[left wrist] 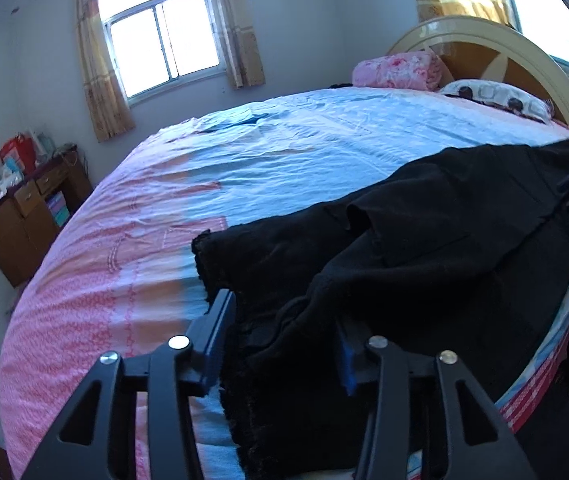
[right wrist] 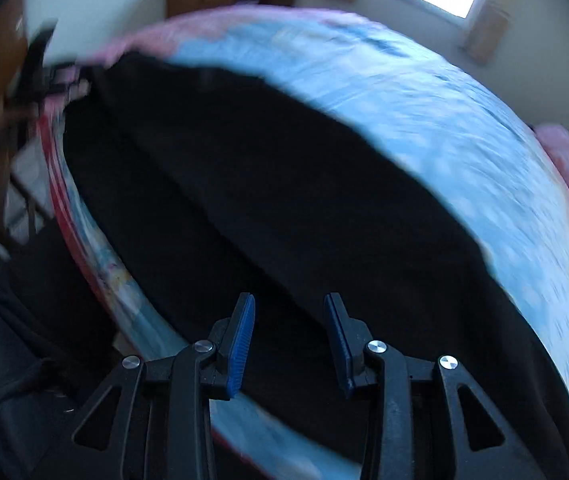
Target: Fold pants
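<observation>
Item: black pants [left wrist: 404,240], one pair, lying along the near edge of the bed [left wrist: 244,152] on a pink-and-blue sheet, still bunched and creased, not yet squared into a fold

Long axis: in the left wrist view it runs from the frayed cuff end low at centre, up and right toward the headboard [left wrist: 496,52]; in the right wrist view the same dark band runs from the foreground jaws up and left toward the far corner of the mattress

Left gripper [left wrist: 280,344]: fingers parted, straddling the cuff end; cloth lies in the gap and drapes over the right-hand finger, but the pads do not appear to be pinching it, so it reads as released over the fabric

Right gripper [right wrist: 289,340]: fingers parted, blue pads bare, nothing between them; it hangs over the opposite end of the pants, pointing steeply down; this view is smeared, so whether the tips touch cloth cannot be told

Governing relation: each hand sits at its own end of the garment's length, the left nearest the cuffs, the right nearest the end by the headboard

Judgement: the next fold likely brings one end along that axis onto the other, with the edge first re-pinched
</observation>
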`<state>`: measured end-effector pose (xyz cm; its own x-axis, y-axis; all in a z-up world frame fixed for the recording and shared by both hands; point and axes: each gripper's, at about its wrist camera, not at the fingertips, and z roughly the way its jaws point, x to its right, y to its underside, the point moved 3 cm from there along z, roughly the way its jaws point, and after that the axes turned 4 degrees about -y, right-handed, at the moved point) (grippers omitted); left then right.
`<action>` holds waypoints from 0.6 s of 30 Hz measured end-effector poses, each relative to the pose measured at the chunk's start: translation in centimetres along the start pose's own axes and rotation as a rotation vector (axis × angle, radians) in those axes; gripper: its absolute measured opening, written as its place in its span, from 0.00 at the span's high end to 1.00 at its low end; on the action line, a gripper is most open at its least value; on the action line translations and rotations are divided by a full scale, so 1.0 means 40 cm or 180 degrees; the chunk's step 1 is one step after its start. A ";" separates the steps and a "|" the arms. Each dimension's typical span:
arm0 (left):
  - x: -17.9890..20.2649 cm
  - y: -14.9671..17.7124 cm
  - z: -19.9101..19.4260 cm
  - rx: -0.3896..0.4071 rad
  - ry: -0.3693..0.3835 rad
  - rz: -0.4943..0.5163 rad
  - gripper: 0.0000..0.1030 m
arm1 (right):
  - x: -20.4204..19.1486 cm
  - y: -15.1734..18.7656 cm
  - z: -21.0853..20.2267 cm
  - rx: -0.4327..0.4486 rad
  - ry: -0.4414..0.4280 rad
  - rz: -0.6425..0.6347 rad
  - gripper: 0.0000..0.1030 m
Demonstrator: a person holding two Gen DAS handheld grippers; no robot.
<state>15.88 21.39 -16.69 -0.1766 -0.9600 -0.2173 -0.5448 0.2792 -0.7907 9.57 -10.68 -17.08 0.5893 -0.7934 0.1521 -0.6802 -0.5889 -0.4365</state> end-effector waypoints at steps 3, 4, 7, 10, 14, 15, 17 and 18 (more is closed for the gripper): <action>0.003 -0.006 -0.013 0.0061 0.0009 0.0129 0.60 | -0.012 -0.014 0.035 -0.0042 -0.0010 -0.0065 0.63; 0.002 -0.009 -0.013 0.0069 0.0010 0.0157 0.61 | -0.009 -0.017 0.038 -0.0034 -0.0006 -0.0060 0.63; -0.002 -0.024 -0.011 0.0131 -0.0038 0.0293 0.63 | 0.006 -0.013 0.050 -0.0069 0.0013 -0.0082 0.63; -0.012 -0.045 -0.010 0.0173 -0.0033 0.0303 0.63 | 0.028 -0.015 0.051 -0.0093 -0.0145 0.0024 0.77; -0.018 -0.061 -0.007 0.0175 -0.0012 0.0383 0.74 | 0.026 -0.023 0.051 -0.0118 -0.0142 -0.0086 0.95; -0.017 -0.062 -0.009 0.0166 -0.0006 0.0409 0.76 | 0.022 -0.024 0.039 -0.0090 -0.0166 -0.0094 0.96; -0.021 -0.059 -0.026 0.0184 -0.0011 0.0436 0.77 | 0.019 -0.026 0.004 -0.0020 -0.0248 -0.0089 0.97; -0.022 -0.050 -0.041 0.0198 0.0038 0.0435 0.78 | 0.016 -0.024 -0.022 0.0028 -0.0282 -0.0101 0.97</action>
<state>15.77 21.73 -13.98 -0.2556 -0.9127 -0.3187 -0.4632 0.4050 -0.7883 10.21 -10.75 -15.79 0.6470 -0.7575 0.0872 -0.6570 -0.6119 -0.4404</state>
